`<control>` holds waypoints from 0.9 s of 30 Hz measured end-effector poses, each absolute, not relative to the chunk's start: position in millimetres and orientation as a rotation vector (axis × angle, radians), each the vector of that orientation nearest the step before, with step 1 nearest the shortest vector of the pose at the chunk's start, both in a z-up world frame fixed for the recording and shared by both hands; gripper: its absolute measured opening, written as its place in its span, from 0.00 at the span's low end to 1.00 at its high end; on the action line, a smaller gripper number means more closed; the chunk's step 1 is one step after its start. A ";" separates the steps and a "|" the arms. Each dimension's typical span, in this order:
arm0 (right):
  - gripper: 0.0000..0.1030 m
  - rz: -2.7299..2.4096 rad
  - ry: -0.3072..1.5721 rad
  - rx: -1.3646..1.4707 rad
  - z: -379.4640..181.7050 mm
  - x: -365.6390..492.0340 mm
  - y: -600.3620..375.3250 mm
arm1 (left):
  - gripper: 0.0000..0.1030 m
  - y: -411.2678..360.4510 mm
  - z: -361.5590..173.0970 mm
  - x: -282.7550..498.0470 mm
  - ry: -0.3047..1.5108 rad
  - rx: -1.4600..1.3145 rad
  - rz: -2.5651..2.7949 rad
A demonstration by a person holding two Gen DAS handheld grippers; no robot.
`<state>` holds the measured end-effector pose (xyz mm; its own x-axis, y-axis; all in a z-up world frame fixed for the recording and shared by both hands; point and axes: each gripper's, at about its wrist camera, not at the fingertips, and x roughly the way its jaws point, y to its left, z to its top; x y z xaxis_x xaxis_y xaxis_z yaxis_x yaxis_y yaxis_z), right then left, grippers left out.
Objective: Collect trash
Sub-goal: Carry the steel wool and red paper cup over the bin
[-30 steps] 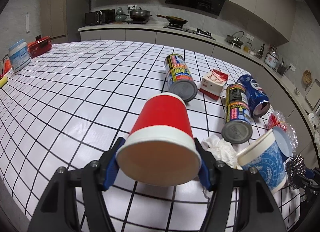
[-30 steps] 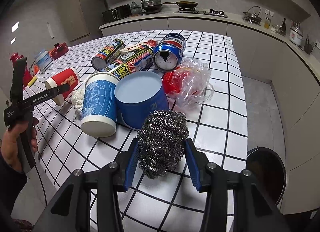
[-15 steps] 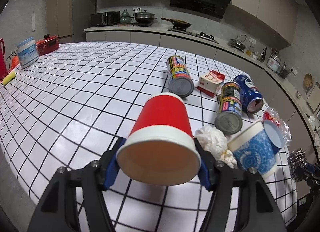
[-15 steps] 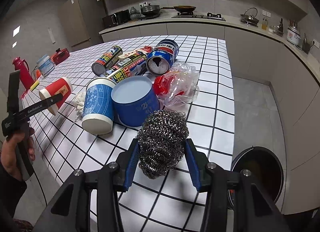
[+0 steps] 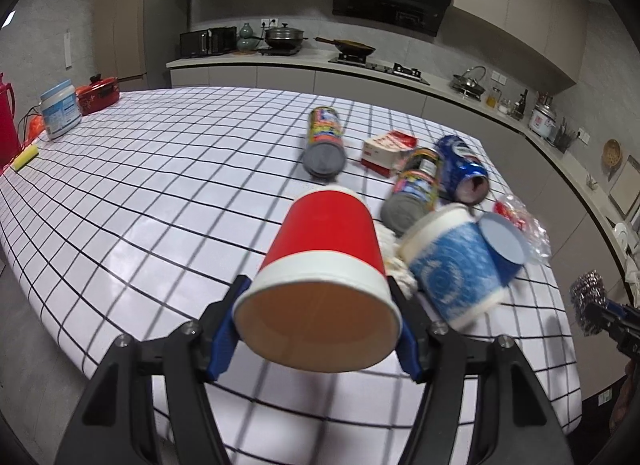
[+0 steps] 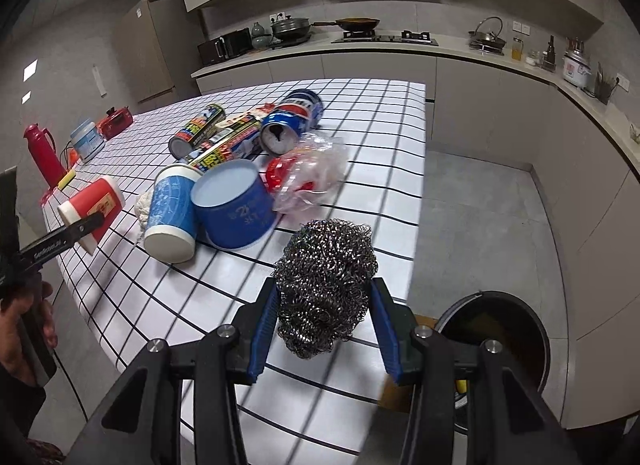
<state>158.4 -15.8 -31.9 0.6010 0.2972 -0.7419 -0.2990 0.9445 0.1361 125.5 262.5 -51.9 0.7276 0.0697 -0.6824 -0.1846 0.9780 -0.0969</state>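
Left gripper (image 5: 316, 331) clamped on red paper cup (image 5: 324, 265), right gripper (image 6: 325, 329) on steel wool ball (image 6: 326, 289).

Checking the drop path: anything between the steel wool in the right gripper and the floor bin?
Nothing visible. The right gripper is shut on the steel wool near the table edge; the open bin sits on the floor below right, with only bare floor between.

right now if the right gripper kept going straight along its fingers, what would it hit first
Probably the grid tablecloth near the table's edge, just past the steel wool scourer that the right gripper holds. Depth is unclear; the blue paper bowl lies left of that line.
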 end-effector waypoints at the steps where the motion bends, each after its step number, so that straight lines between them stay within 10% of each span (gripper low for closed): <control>1: 0.46 0.341 0.858 0.001 -31.5 158.0 -21.1 | 0.64 255.0 -50.2 123.5 0.742 -0.160 0.131; 27: 0.46 0.104 0.918 0.080 -51.0 156.6 -230.4 | 0.64 28.4 -42.2 134.4 0.762 -0.112 -0.156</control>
<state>156.6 -230.4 -51.0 0.6026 0.1245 -0.7882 -0.0558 0.9919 0.1140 134.4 28.4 -42.2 0.7124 -0.1812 -0.6780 0.1002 0.9825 -0.1573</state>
